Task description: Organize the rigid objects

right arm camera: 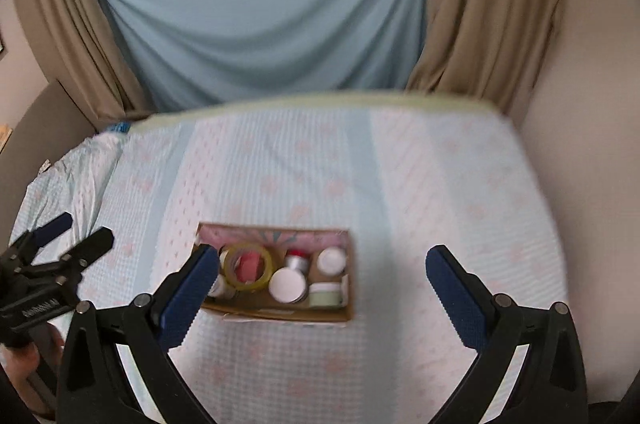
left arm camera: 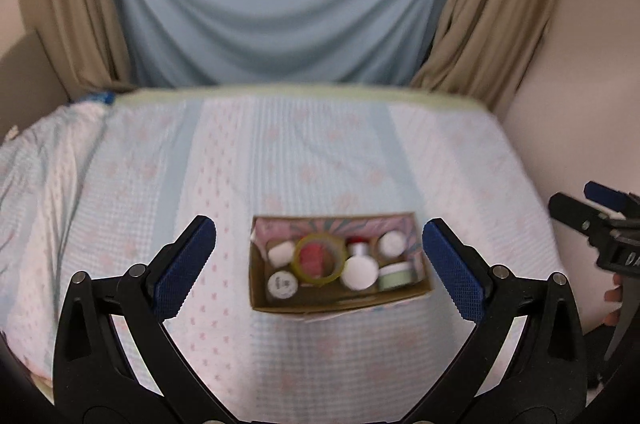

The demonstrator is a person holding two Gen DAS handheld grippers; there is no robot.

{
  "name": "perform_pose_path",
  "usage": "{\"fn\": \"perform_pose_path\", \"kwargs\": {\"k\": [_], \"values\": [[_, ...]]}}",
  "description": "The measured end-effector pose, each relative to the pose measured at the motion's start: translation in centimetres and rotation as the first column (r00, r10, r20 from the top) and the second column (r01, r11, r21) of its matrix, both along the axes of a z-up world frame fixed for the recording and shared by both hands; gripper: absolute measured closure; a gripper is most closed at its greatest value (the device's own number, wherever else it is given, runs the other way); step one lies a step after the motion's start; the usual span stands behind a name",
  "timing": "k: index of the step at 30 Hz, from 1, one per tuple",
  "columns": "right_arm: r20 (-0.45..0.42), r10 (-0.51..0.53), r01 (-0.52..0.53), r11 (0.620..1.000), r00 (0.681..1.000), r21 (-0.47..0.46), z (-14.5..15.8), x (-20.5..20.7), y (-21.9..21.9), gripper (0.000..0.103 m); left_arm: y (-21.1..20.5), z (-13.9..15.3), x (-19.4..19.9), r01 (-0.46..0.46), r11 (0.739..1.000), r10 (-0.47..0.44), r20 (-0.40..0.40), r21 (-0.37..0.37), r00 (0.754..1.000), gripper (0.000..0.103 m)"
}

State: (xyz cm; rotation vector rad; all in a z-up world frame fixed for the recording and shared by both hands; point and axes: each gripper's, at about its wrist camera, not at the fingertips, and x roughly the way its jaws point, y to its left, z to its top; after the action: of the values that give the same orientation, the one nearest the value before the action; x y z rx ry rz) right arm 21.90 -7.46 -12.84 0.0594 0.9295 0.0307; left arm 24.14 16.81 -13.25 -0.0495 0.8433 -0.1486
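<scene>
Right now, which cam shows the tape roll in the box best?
Left wrist. The yellow tape roll sits unobstructed in the cardboard box, between the open left claw's fingers. In the right wrist view the tape roll is blurrier, and the right claw's left finger covers the box's left end beside it.

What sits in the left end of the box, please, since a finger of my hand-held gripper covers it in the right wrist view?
Observer: The left wrist view shows a white rounded case in the far left corner of the cardboard box.
Operator: Is anything nearer than that?
Observer: Yes, a round printed lid lies in the near left corner, beside the yellow tape roll.
</scene>
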Motion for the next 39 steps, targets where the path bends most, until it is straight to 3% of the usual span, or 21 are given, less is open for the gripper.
{"fn": "perform_pose_path", "kwargs": {"k": [3,7,13,20,39], "values": [[0.074,0.002,0.000,1.000,0.997,-0.026,2.9,-3.0,-0.6,0.000,-1.6,3.9,-3.7,-0.004,1.000,0.003,0.095,0.014,0.995,0.000],[0.155,-0.002,0.010,0.999,0.988,-0.049,5.2,-6.4,-1.7,0.000,-3.2,5.9,-7.6,-0.018,1.000,0.013,0.175,0.025,0.985,0.000],[0.212,-0.022,0.041,0.995,0.977,-0.086,6.2,-9.8,-3.5,0.000,-4.1,5.9,-10.9,-0.043,0.999,0.044,0.189,-0.009,0.981,0.000],[0.233,-0.034,0.049,0.997,0.972,-0.060,5.9,-11.6,-5.0,0.000,-5.2,6.6,-13.3,-0.058,0.998,0.055,0.242,0.007,0.969,0.000],[0.268,-0.033,0.047,0.998,0.963,-0.044,6.5,-12.6,-6.1,0.000,-6.7,8.0,-15.2,-0.095,0.994,0.072,0.298,0.063,0.952,0.000]]}}
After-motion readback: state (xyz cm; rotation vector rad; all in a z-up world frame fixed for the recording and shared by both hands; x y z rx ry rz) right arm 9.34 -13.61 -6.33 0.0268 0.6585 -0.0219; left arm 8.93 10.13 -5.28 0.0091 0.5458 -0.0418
